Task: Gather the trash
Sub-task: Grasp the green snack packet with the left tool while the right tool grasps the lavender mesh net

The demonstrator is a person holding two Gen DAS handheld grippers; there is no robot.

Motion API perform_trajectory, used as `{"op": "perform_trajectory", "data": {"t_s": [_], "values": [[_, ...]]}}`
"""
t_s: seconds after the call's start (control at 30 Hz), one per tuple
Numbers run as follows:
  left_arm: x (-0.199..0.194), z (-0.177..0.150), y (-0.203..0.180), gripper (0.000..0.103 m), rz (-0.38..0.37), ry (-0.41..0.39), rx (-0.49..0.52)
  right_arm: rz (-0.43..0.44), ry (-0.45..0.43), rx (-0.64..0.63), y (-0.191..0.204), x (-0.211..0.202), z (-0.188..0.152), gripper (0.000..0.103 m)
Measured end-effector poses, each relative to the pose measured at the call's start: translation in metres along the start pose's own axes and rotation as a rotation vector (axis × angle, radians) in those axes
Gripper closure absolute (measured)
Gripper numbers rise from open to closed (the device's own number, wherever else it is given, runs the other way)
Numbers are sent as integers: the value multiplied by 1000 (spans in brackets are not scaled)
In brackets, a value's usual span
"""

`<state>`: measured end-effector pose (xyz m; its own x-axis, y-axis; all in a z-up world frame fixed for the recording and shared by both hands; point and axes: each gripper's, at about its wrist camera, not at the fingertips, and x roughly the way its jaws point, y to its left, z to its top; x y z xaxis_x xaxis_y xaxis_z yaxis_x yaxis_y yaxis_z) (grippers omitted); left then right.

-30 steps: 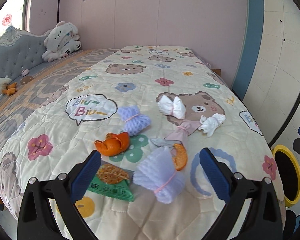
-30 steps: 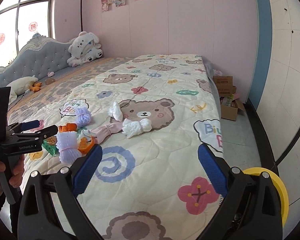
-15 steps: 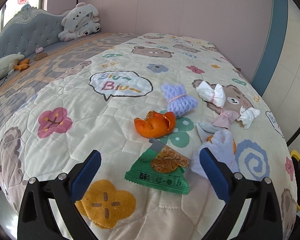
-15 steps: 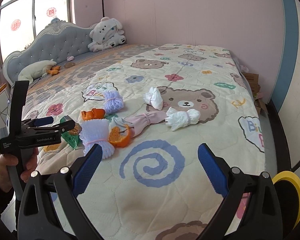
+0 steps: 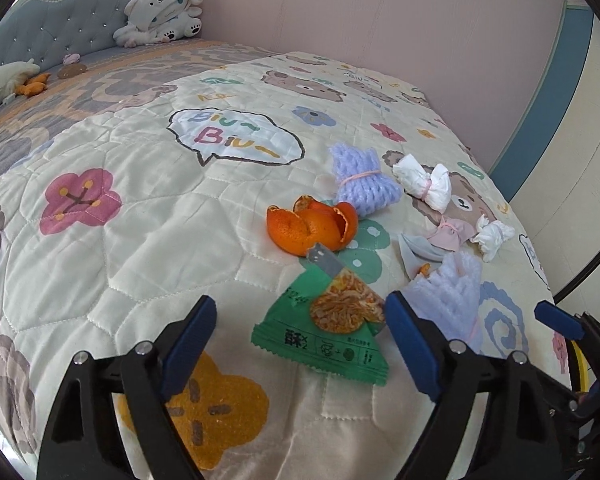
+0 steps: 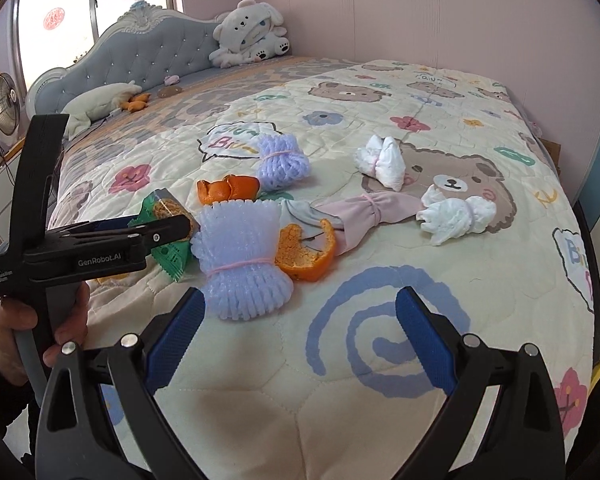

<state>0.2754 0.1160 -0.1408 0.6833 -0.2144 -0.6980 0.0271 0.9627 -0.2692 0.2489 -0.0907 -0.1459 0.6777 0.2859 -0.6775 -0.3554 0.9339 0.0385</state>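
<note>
Two grippers hovering spread wide, gripping nothing: left gripper (image 5: 300,322) straddling crinkled green snack wrapper (image 5: 324,332) lying flat on quilted bedspread (image 5: 148,240) | right gripper (image 6: 298,330) facing ribbed lilac foam net (image 6: 244,264) | curled orange peel (image 5: 312,226) sitting just beyond wrapper.

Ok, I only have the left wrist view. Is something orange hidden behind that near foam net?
Observer: Yes. The right wrist view shows a second orange peel lying open against the foam net.
Operator: Is it resting on anything?
Observer: Its far edge overlaps the pink tied cloth.
Operator: And how does my left gripper sit from the side?
Observer: The left gripper is roughly level over the green wrapper, jaws open, tip beside the net's edge.
</note>
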Motion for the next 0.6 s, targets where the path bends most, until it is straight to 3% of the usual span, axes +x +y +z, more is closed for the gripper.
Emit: {"op": "perform_trajectory", "data": {"t_s": [0.1, 0.27, 0.3, 0.33, 0.43, 0.6], "values": [[5, 1, 3, 50, -51, 8, -20, 14, 12, -3, 4, 9, 2, 11], [9, 1, 6, 63, -82, 1, -42, 39, 20, -42, 15, 18, 6, 11], [10, 0, 9, 74, -94, 5, -54, 40, 24, -53, 17, 21, 7, 11], [13, 0, 12, 79, -113, 21, -69, 40, 31, -62, 19, 24, 7, 11], [19, -1, 21, 79, -153, 43, -125, 46, 51, -63, 21, 34, 8, 11], [20, -1, 21, 79, -170, 37, -121, 75, 63, -37, 20, 43, 11, 13]]}}
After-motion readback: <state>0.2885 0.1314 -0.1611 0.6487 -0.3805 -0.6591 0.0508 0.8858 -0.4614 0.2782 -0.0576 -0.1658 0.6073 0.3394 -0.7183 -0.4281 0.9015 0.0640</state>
